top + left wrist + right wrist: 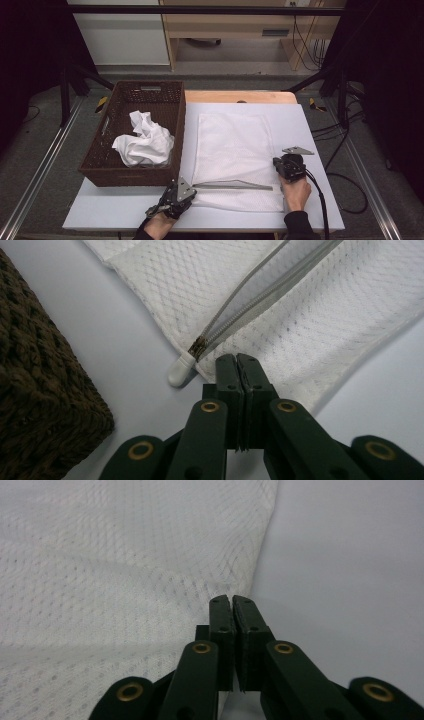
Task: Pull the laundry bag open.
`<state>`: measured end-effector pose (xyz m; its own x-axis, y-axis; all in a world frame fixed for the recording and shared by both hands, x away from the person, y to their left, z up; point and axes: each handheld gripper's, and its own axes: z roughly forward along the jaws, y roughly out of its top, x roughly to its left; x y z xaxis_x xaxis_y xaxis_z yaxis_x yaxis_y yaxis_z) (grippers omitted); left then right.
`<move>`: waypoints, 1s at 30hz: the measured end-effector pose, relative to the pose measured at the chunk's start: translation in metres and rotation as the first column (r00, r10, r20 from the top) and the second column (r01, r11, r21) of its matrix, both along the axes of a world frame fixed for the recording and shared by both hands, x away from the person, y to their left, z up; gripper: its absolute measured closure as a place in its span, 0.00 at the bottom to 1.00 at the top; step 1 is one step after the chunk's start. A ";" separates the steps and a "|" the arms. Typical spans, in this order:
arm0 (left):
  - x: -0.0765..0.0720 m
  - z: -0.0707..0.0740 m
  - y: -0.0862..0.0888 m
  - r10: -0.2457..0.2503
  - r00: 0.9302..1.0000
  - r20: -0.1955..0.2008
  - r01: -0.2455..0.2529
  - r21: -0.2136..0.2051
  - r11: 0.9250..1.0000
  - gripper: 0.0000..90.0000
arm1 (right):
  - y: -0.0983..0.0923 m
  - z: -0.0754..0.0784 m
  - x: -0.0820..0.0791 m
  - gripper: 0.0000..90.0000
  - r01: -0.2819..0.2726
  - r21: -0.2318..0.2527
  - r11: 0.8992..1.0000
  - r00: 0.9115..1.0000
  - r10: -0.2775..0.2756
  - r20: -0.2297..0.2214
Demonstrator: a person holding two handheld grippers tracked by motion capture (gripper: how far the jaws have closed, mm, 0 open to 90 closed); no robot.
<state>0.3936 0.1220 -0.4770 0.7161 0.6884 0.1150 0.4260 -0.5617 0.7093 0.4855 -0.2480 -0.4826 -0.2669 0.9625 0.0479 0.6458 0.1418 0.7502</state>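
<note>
Jaws: left gripper (236, 358) and right gripper (231, 599) both closed on the mesh bag (234, 150) edges
Risk: thin mesh slips free near zip (260, 297) if pulled unevenly

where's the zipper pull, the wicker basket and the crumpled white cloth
zipper pull (180, 371), left gripper view, on its white rounded tab.
wicker basket (131, 176), high view, on its near wall.
crumpled white cloth (145, 142), high view, on the middle of the bundle inside the basket.

bag (232, 150): white mesh cloth | basket (131, 172): brown wicker | table (320, 135): smooth matt
</note>
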 end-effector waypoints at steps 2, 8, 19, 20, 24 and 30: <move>-0.001 0.004 0.003 -0.008 1.000 0.006 0.008 -0.046 0.999 0.91 | 0.002 0.001 -0.002 0.80 -0.010 -0.019 1.000 1.000 0.010 0.025; -0.002 0.019 0.006 -0.011 1.000 0.021 0.015 -0.189 0.982 0.66 | 0.002 0.012 -0.014 0.55 -0.013 -0.075 0.997 0.992 0.022 0.125; 0.001 0.028 -0.018 -0.052 0.997 0.051 0.061 -0.193 0.979 0.59 | 0.009 0.035 -0.050 0.45 -0.154 0.026 0.988 0.968 0.145 0.207; 0.001 0.028 -0.022 -0.055 0.997 0.056 0.064 -0.187 0.980 0.60 | 0.011 0.036 -0.052 0.45 -0.158 0.031 0.987 0.967 0.149 0.207; 0.001 0.024 -0.035 -0.070 0.996 0.056 0.078 -0.159 0.984 0.71 | 0.014 0.040 -0.063 0.45 -0.187 0.063 0.980 0.964 0.170 0.204; -0.003 0.014 -0.054 -0.132 0.990 0.039 0.136 -0.122 0.983 0.89 | 0.023 0.037 -0.073 0.44 -0.222 0.078 0.972 0.962 0.206 0.181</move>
<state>0.3909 0.0684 -0.4635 0.8006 0.5964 0.0575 0.3300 -0.5190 0.7885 0.4129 -0.2248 -0.4456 -0.4784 0.8751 0.0733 0.4695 0.1844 0.8634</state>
